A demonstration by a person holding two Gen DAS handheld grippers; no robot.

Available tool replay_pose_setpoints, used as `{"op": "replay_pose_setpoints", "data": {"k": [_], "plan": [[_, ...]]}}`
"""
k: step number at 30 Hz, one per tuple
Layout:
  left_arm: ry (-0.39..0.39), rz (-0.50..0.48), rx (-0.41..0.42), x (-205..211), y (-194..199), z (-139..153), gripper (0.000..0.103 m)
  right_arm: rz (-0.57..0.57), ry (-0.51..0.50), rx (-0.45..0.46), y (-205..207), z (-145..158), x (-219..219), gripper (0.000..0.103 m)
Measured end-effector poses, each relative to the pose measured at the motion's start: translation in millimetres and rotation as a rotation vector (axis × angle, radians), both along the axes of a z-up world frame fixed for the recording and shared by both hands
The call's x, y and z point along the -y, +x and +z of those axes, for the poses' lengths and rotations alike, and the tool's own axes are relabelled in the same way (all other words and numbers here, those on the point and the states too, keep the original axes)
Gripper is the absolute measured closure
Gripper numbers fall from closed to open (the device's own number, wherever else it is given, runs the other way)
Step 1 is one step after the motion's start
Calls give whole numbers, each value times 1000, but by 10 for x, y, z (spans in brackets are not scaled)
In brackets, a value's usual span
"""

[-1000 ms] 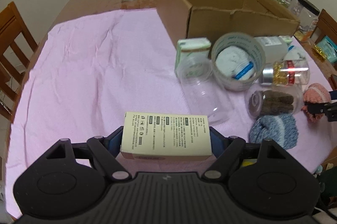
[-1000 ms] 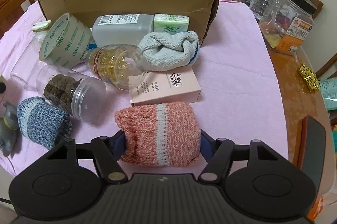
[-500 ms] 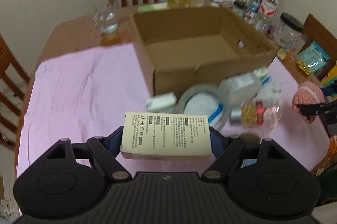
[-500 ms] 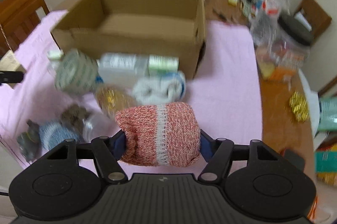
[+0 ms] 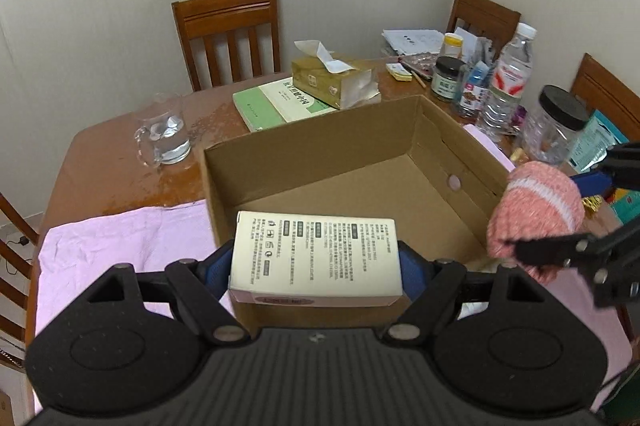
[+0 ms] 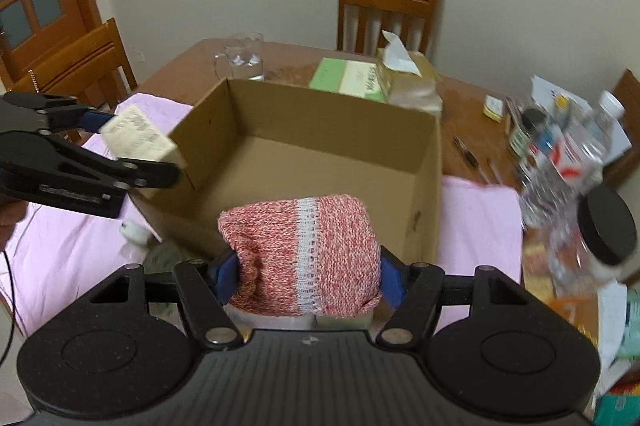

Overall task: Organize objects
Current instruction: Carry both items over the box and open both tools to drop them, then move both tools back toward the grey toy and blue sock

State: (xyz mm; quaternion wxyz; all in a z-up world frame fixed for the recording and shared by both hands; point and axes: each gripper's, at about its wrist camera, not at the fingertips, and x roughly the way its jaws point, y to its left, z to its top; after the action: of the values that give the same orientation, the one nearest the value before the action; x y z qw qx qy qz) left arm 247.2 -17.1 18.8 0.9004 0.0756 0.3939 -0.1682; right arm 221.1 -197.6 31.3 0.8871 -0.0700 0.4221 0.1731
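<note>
Brown cardboard box (image 5: 404, 185) sits open on the pink cloth (image 5: 120, 238) over the wooden table (image 5: 116, 177), and the inside that shows is bare. The left gripper (image 5: 316, 262) is closed tight on a small cream paper box with black print (image 5: 316, 258), held up over the near edge of the big box. The right gripper (image 6: 308, 272) squeezes a rolled red and white knitted sock (image 6: 304, 254) above the box's near side. A clear glass mug (image 5: 162, 135) stands behind the box.
</note>
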Motion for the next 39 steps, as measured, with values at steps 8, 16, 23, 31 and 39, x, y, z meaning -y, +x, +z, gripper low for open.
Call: {"op": "replay_pose_setpoints", "data": {"k": [8, 16, 23, 31, 39], "plan": [[-3, 59, -46, 84, 381, -199, 3, -20, 40, -25, 360, -140, -54, 10], [25, 96, -36, 2, 297, -223, 3, -14, 50, -17, 313, -191, -32, 2], [43, 92, -10, -85, 75, -169, 2, -14, 45, -11, 150, -218, -84, 0], [69, 84, 23, -210, -345, -155, 2, -37, 23, 2, -202, -308, -209, 0], [81, 77, 18, -374, -855, -255, 2, -79, 11, -1, -619, -394, -326, 0]]}}
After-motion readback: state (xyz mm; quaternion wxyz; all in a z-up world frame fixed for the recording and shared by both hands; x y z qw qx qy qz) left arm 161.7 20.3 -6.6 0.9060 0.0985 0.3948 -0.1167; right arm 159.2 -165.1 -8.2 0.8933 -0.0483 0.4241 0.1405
